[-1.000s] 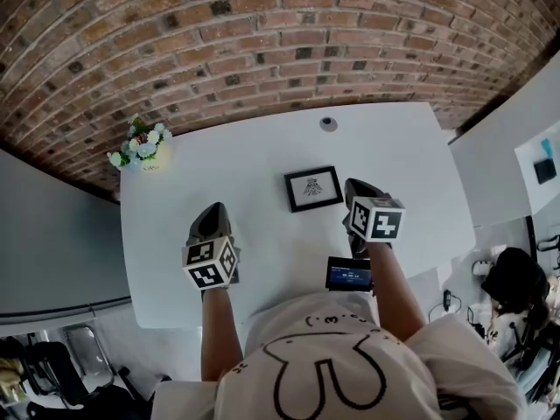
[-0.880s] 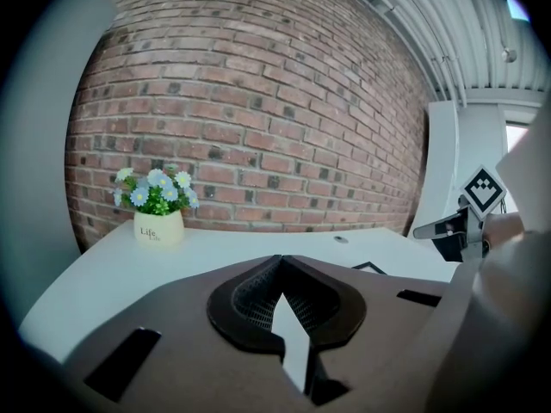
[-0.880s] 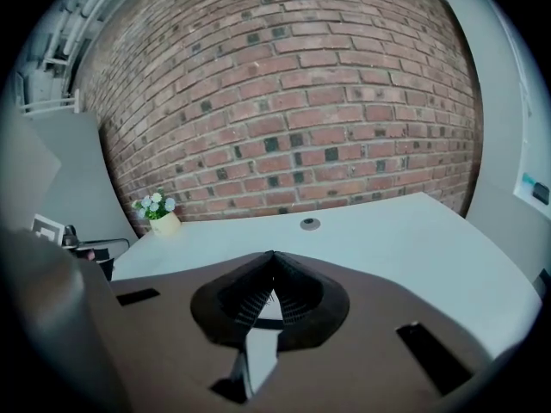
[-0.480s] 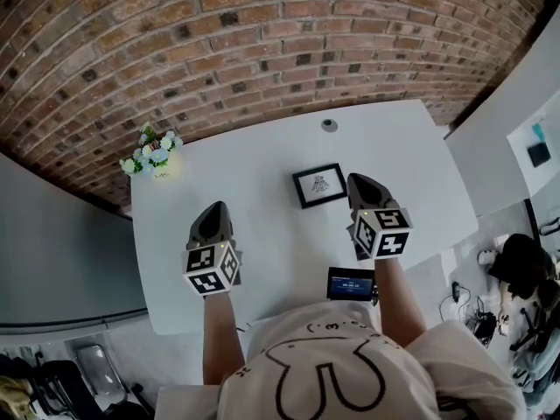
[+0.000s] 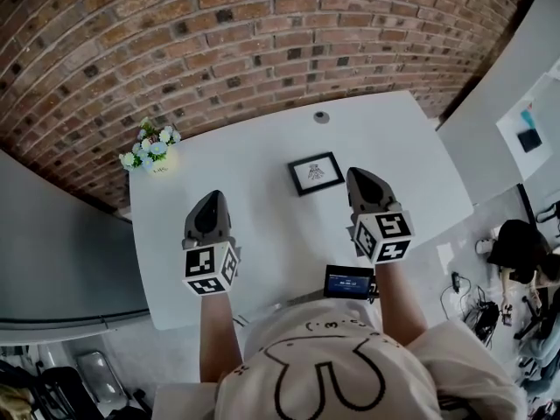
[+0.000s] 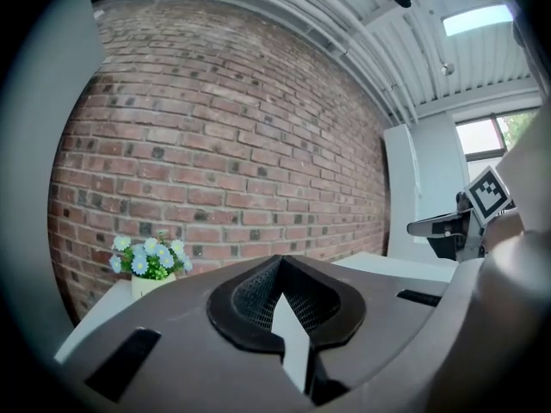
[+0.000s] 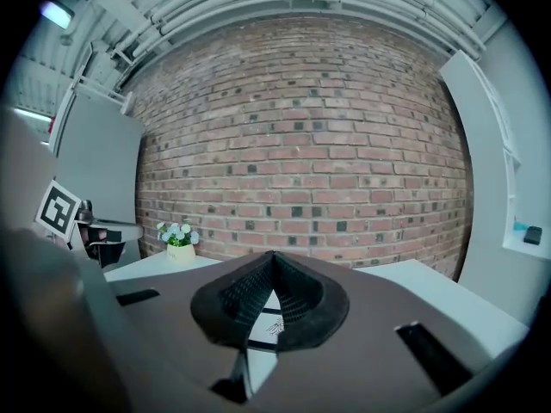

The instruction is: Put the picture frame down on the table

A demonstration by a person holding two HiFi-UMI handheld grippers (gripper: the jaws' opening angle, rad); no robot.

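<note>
The black picture frame with a small drawing lies flat on the white table, past the middle. My right gripper hovers just right of it, apart from it, jaws together and empty. In the right gripper view a sliver of the frame shows through the narrow slit under the gripper's tips. My left gripper hangs over the table's left half, well away from the frame, also shut and empty. In the left gripper view the gripper faces the brick wall.
A small pot of blue and white flowers stands at the table's far left corner. A round grommet sits near the far edge. A small screen device hangs at the person's waist. A brick wall runs behind the table.
Both grippers have drawn back slightly toward the person, and the head view has shifted. The frame lies where it was.
</note>
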